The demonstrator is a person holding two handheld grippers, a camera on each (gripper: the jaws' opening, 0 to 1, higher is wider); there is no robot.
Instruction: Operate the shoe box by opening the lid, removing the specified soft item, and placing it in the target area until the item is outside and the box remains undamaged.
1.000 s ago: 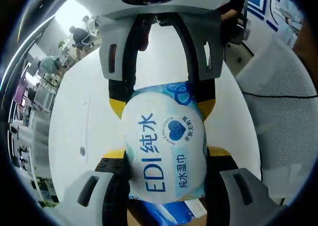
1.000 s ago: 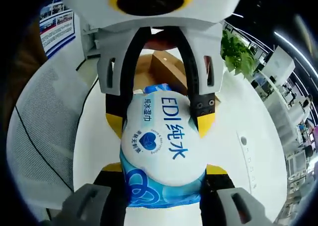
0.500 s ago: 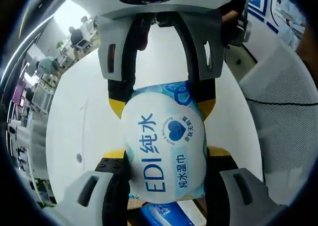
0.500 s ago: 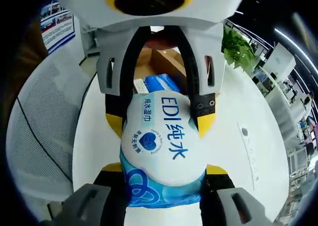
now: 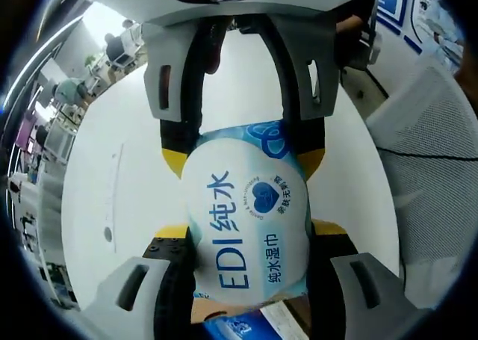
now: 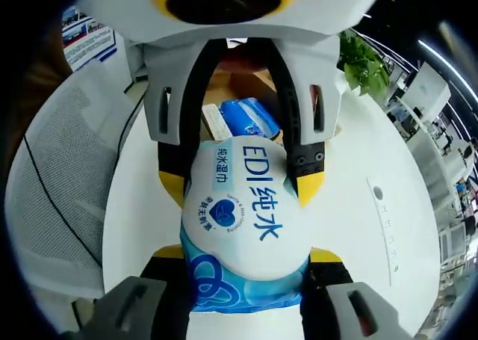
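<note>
Blue-white pack: wet wipes pack (image 5: 246, 228) centre of left gripper view, also centre of right gripper view (image 6: 243, 228); both claws pinch it, one at each end
Left gripper (image 5: 243, 280): jaws pressed on pack sides; tips mostly hidden behind the pack
Right gripper (image 6: 243, 280): same, clamped on pack; yellow tips peek out either side
Hidden: pack's ends cut off behind the jaws; lower edge out of frame in left view
Box (image 6: 224, 86): brown cardboard, upper centre of right view, seen through the left gripper's frame; edges blocked, lid state hard to tell
Second pack (image 6: 250, 116): blue, lies in the box, partly covered; another blue sliver at bottom of left view (image 5: 243, 329), cut off
Table (image 5: 127, 168): white, under everything
Chair (image 6: 60, 183): white mesh, left in right view
Plant (image 6: 362, 60): upper right of right view
Background: office desks and people, upper left of left view, blurred
Writing: "EDI 纯水", "纯水湿巾"; heart logo text too small to read
</note>
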